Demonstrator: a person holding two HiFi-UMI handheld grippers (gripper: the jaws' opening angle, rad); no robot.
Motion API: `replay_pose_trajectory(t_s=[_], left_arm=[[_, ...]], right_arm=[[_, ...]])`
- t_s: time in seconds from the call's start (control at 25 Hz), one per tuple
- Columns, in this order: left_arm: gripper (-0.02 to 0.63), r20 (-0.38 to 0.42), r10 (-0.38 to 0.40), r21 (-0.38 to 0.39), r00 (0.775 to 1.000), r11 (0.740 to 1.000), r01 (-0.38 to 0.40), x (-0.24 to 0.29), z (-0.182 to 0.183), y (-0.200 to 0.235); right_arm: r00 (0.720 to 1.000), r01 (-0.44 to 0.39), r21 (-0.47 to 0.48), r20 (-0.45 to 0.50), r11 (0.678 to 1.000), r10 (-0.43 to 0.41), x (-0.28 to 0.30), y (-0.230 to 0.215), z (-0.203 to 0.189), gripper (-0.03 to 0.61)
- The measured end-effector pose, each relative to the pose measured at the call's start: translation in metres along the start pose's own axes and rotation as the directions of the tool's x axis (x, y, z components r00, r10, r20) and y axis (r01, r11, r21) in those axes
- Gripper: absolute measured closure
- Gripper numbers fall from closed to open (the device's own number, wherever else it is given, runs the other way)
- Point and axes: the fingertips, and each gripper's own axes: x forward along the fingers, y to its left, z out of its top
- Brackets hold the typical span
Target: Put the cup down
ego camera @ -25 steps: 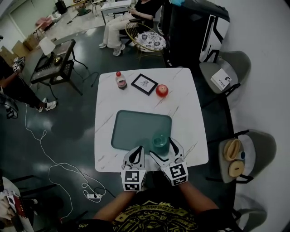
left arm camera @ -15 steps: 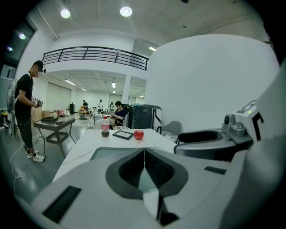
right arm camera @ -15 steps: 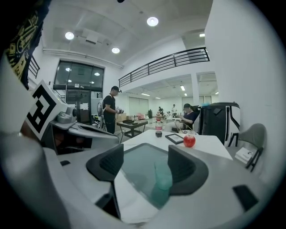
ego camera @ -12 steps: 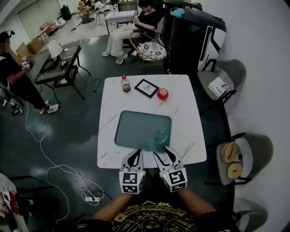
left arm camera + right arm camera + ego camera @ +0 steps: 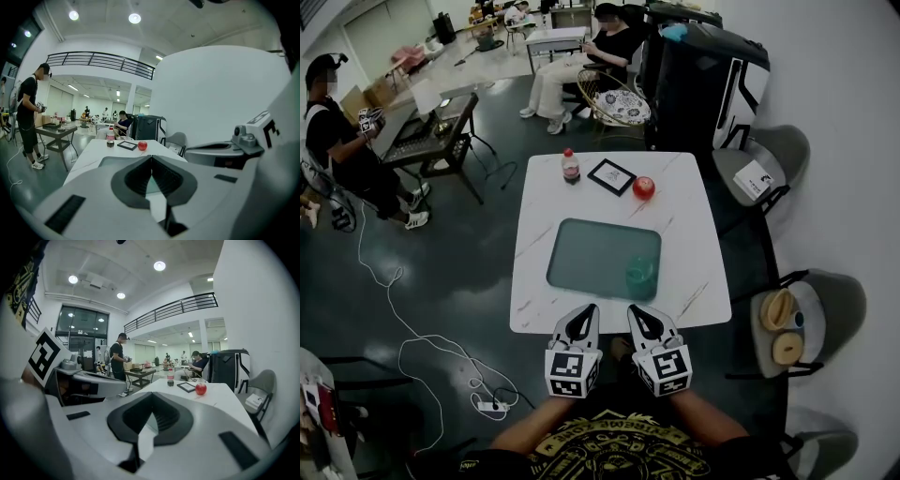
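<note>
Tray (image 5: 591, 248) centred on table (image 5: 684, 211). Cup (image 5: 639, 273) stands in tray's near-right corner, seen from the wearer's side. Along far edge, left to right: bottle (image 5: 570, 166), picture frame (image 5: 611, 175), apple (image 5: 644, 187), all clear of tray.

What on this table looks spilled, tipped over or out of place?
Nothing stands out. The cup stands upright on the tray, near its front right corner, with no spill visible. The bottle is upright near the table's far edge; the picture frame beside it sits slightly askew, next to the apple.
</note>
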Motion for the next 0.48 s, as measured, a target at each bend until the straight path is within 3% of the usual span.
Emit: replay_pose_trajectory(t_s=[0.48], left_arm=[[0.603, 0.025, -0.033, -0.005, 0.999, 0.999, 0.033, -0.059, -0.007, -0.018]], right_arm=[[1.0, -0.006, -0.003, 0.006, 1.0, 0.006, -0.039, 0.043, -0.004, 0.571]])
